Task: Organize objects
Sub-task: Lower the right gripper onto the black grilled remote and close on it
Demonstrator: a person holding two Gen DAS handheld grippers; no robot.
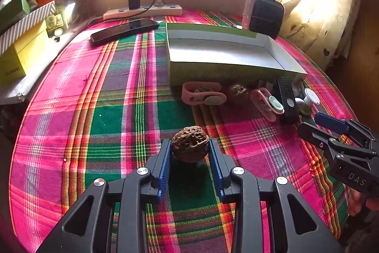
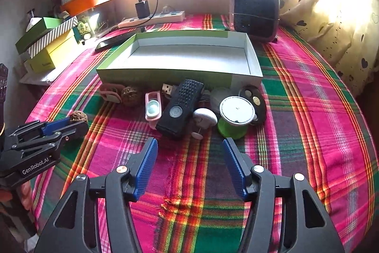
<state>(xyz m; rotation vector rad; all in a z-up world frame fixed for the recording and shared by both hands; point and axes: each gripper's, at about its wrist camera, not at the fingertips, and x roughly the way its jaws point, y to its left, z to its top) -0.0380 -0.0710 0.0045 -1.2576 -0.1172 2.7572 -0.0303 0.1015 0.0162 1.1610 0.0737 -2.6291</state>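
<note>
Between the left gripper's [image 1: 190, 148] fingers, a walnut [image 1: 190, 143] is bracketed on the plaid surface [image 1: 106, 110].

The blue pads sit at the nut's flanks, but whether it is actually gripped cannot be told; the grasp step is judged in hand. Ahead and to the right lies the empty green box [image 1: 227, 56], with a clutter of small items, a second walnut [image 1: 238, 90] among them, along its near wall. A firm closure, lift and carry into the box is called for next. The right gripper [image 2: 189, 146] is held open, empty, short of the black remote [image 2: 181, 108].
</note>
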